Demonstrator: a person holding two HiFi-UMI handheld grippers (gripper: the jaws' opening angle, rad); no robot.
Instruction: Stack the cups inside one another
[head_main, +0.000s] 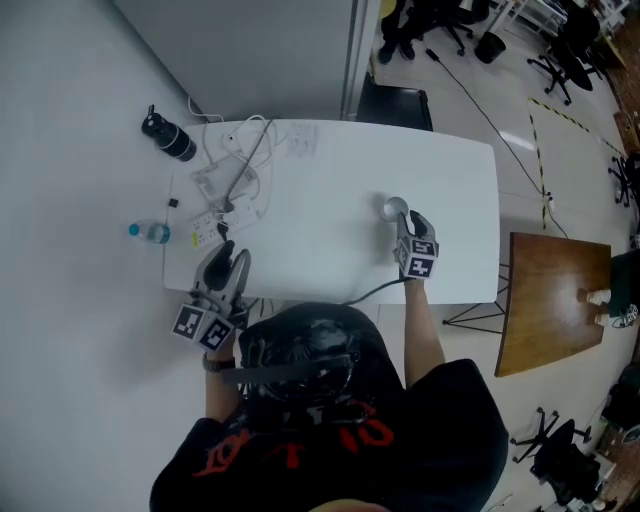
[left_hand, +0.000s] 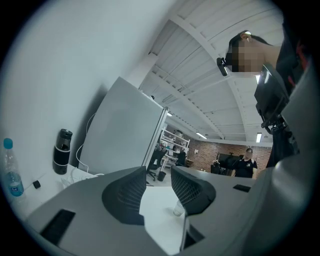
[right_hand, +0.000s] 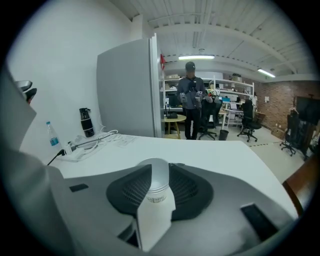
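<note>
A clear plastic cup (head_main: 394, 208) stands on the white table (head_main: 330, 210), right of the middle. My right gripper (head_main: 405, 224) reaches it from the near side, tilted downward. In the right gripper view the cup (right_hand: 158, 186) sits between the two dark pads, which touch its sides, so the gripper (right_hand: 159, 176) is shut on it. My left gripper (head_main: 232, 262) hovers at the table's front left corner, pointing level. Its jaws (left_hand: 159, 187) stand apart with nothing between them. Through their gap the same cup (left_hand: 178, 209) shows small and far off.
A black flask (head_main: 168, 138) and a small water bottle (head_main: 150, 232) stand at the table's left end, with a tangle of white cables and a power strip (head_main: 235, 178). A brown wooden table (head_main: 555, 300) is to the right. A person (right_hand: 191, 102) stands beyond the table.
</note>
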